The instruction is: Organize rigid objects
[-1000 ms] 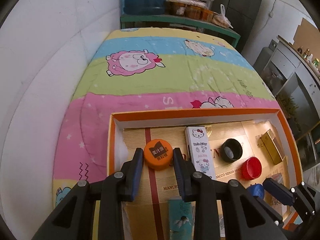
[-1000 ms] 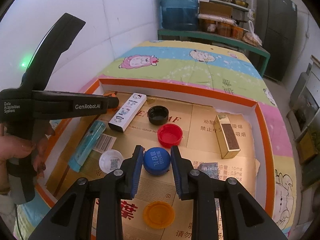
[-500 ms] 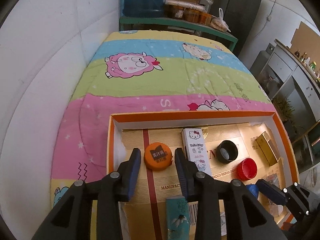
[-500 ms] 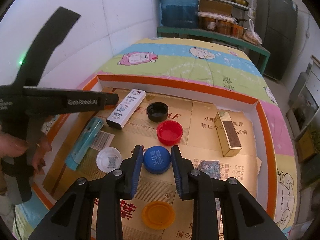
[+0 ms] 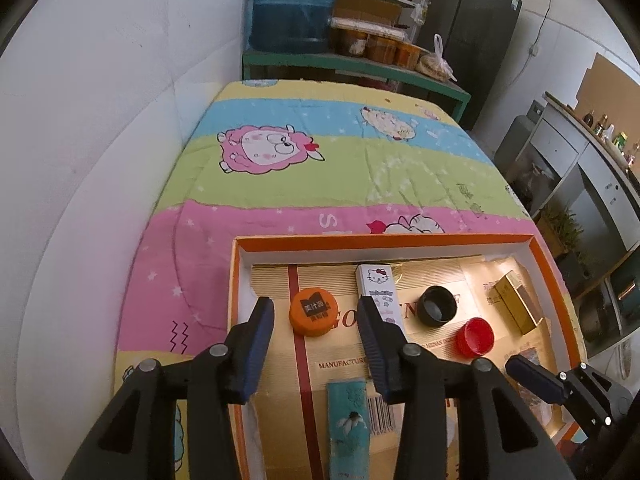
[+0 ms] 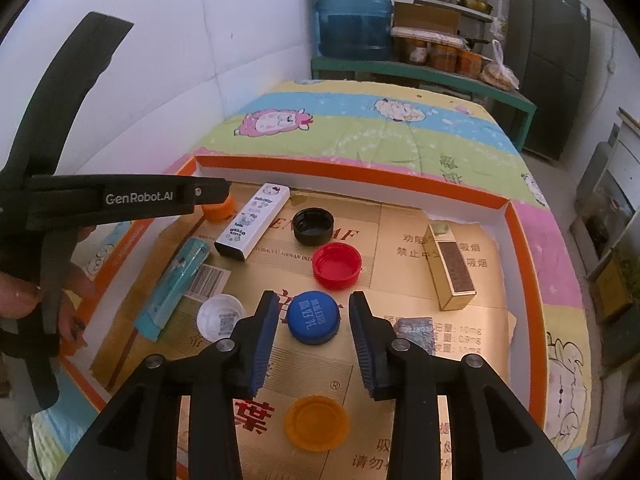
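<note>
An orange-rimmed tray (image 5: 384, 241) lined with gold cardboard holds the objects. My left gripper (image 5: 316, 312) is open, its fingers apart on either side of an orange cap (image 5: 313, 312) that rests on the tray floor. My right gripper (image 6: 314, 312) is open around a blue cap (image 6: 314, 317), with gaps on both sides. The orange cap shows partly behind the left gripper body in the right wrist view (image 6: 218, 209). A Hello Kitty box (image 5: 378, 290) lies just right of the left gripper.
Also in the tray: a black cap (image 6: 313, 226), a red cap (image 6: 337, 265), a gold box (image 6: 450, 266), a teal tube (image 6: 176, 288), a white cap (image 6: 221, 318), a yellow-orange cap (image 6: 317, 423). The tray sits on a cartoon-print cloth (image 5: 320, 160).
My left gripper's fingers have spread apart from the orange cap, which now lies free between them. My right gripper has opened slightly around the blue cap.
</note>
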`<state>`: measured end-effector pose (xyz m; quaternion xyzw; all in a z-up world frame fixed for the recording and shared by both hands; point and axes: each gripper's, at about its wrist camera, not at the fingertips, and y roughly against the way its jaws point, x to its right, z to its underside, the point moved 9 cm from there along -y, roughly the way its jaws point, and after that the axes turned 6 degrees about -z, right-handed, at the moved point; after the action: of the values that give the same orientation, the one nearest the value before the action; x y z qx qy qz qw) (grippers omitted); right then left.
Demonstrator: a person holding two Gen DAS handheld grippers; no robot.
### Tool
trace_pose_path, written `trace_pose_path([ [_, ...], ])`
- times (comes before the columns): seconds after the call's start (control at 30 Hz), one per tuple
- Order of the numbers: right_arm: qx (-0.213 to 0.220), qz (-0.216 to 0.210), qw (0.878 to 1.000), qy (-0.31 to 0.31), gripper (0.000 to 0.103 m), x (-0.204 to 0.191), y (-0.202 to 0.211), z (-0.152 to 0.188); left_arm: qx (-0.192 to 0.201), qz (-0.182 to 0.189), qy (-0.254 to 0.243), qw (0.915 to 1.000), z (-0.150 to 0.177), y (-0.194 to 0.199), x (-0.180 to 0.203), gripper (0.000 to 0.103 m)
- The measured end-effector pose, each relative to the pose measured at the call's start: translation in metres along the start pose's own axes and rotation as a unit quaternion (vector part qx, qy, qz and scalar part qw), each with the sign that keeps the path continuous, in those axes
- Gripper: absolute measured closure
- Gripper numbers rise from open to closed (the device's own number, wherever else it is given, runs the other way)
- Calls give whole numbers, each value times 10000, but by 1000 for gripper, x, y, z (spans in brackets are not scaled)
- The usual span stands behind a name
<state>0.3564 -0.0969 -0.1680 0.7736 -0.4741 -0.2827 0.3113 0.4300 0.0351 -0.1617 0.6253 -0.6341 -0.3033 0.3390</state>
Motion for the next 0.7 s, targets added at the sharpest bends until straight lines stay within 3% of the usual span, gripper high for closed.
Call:
trace_pose_path([
  [0.3,186,91,9997,-141,65,-2,17,4,506,-178,-80,9985,3,36,4,60],
  [0.7,358,211,9985,-368,59,-3,45,10,689,-229,-41,9974,25,65,9,60],
])
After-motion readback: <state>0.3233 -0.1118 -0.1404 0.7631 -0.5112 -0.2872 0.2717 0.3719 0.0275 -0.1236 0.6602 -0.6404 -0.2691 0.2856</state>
